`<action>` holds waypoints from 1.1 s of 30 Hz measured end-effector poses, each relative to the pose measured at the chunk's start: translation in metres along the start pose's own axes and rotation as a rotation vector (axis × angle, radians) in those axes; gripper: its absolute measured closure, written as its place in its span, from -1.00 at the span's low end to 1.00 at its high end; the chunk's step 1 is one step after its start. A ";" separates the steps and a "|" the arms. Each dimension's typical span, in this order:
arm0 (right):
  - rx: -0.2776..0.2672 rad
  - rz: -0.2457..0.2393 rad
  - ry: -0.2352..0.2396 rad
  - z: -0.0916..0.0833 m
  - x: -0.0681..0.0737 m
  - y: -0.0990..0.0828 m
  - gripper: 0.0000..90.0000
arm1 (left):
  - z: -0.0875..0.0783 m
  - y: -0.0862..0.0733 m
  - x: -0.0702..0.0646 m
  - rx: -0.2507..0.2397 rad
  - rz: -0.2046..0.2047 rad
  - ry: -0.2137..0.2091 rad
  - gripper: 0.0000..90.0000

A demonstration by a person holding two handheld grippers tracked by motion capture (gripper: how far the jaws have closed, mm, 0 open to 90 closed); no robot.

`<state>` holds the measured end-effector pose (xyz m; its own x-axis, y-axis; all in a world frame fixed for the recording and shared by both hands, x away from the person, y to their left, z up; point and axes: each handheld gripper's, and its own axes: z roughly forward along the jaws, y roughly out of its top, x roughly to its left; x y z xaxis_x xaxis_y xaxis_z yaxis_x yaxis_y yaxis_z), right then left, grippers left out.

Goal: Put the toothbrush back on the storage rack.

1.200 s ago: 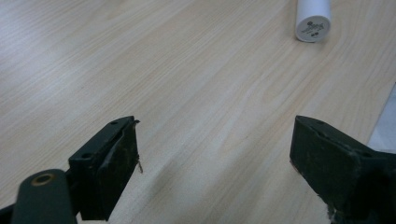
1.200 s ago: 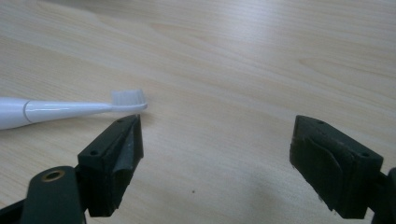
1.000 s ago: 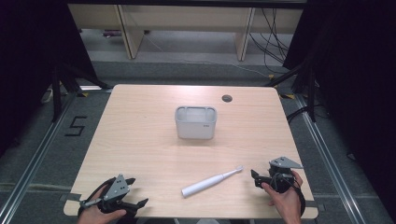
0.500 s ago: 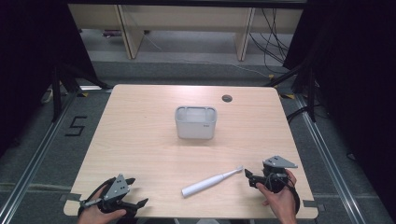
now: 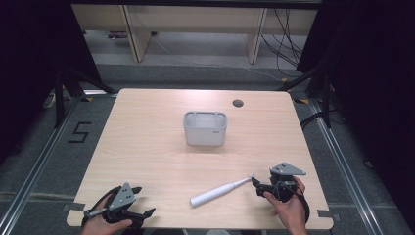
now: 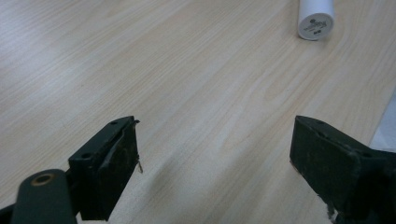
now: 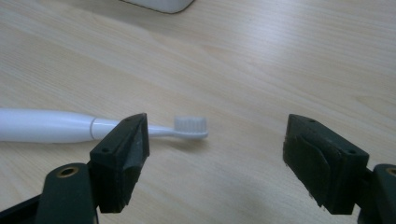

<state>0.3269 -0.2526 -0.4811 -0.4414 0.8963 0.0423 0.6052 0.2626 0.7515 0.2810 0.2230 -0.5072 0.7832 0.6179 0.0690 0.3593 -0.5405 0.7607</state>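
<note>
White electric toothbrush [image 5: 221, 191] lying flat on our light wood table [image 5: 147, 147], bristle end just beside our right gripper [image 5: 258, 186], jaws spread, left gripper [image 5: 142, 205] spread and empty, grey rectangular plastic bin [image 5: 205, 129] well apart mid-table.

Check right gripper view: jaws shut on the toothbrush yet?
No. The right gripper has its jaws wide apart, and the toothbrush lies flat on the table, its bristle head free between them.

Items on table [image 5: 147, 147] — one electric toothbrush [image 5: 220, 191], one white rectangular container [image 5: 205, 129]. Grippers — two: one left gripper [image 5: 142, 203], one right gripper [image 5: 258, 186]. One round hole [image 5: 238, 103] in tabletop.
</note>
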 end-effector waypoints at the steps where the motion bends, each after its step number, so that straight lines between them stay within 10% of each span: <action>1: -0.009 -0.020 -0.012 0.000 -0.001 0.001 -0.47 | 0.000 0.000 0.000 0.002 0.000 0.001 -0.67; 13: -0.020 -0.058 0.025 0.005 0.010 0.010 -0.41 | 0.001 0.000 -0.001 -0.007 -0.010 0.008 -0.67; 33: -0.033 -0.197 0.226 0.027 0.067 0.029 0.75 | 0.002 -0.001 -0.001 -0.021 -0.021 0.004 -0.67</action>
<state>0.3328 -0.1754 -0.4746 -0.6871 0.7257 0.0362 0.4727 0.4086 0.7808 0.2807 0.2217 -0.5099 0.7733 0.6315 0.0556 0.3648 -0.5151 0.7756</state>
